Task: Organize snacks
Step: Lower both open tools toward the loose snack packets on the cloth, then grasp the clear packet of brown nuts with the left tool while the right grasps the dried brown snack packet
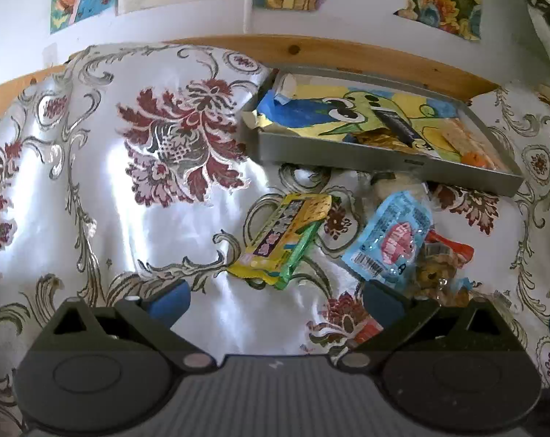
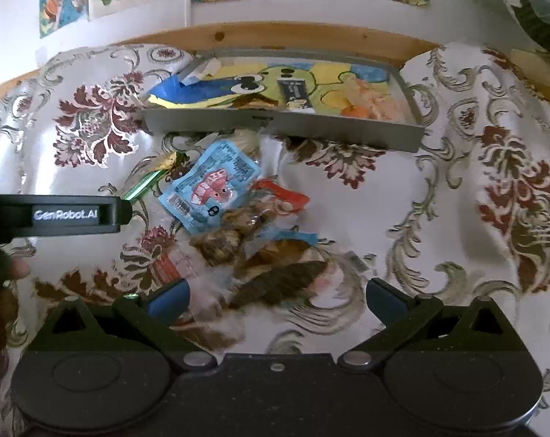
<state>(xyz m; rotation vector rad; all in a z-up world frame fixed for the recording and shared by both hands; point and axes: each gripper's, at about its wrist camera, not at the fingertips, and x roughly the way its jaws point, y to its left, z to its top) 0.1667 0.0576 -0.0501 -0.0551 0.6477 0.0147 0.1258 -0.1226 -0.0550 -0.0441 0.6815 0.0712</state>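
Both tongs spread | left tongs (image 1: 276, 300) near yellow packet (image 1: 285, 240) | right tongs (image 2: 278, 298) over snack pile (image 2: 238, 233)

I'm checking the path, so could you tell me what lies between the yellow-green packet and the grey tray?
Only bare floral cloth separates the yellow-green packet from the grey tray, seen in the left wrist view.
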